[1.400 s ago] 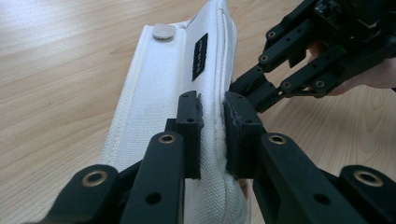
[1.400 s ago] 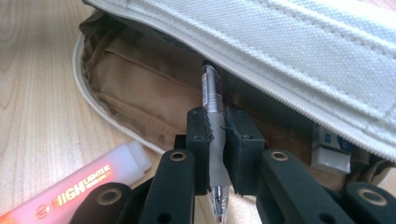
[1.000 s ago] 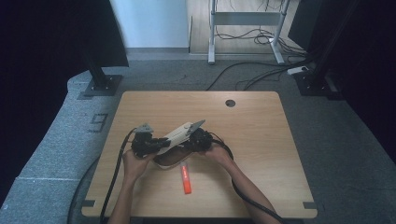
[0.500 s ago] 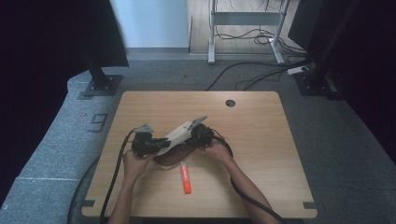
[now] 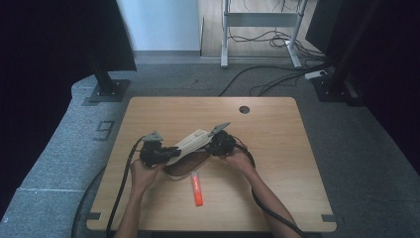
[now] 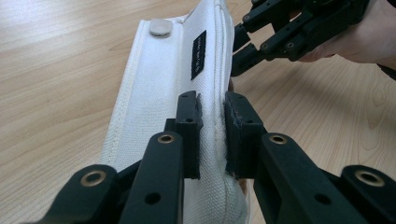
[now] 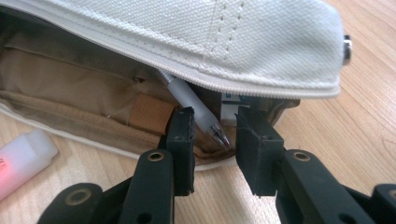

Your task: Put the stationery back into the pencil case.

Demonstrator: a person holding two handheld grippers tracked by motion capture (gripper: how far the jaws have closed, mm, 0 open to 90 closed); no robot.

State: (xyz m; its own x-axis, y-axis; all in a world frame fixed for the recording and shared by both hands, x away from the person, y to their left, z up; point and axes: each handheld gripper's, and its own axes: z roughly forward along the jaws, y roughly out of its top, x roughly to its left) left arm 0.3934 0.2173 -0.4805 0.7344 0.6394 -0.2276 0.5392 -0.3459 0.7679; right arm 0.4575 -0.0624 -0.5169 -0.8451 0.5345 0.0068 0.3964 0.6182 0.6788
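Bench: light wood, round hole near far edge.

Pouch: white canvas, tan lining, lies left of bench centre between the two grippers. Flap lifted, mouth open toward the person. Metal snap and small black label on the flap's outer face, seen in left gripper view.

Left gripper: jaws clamped on the flap's zipper edge, holding it up. In high view it sits at the pouch's left end, held by the left hand.

Right gripper: jaws apart, at the open mouth on either side of a pen tip, not touching it. In high view at the pouch's right end.

Marker: orange-red with a white cap end, on the bench just near side of the pouch.

Pen: clear barrel, sticks out of the pouch, tip toward the right gripper.
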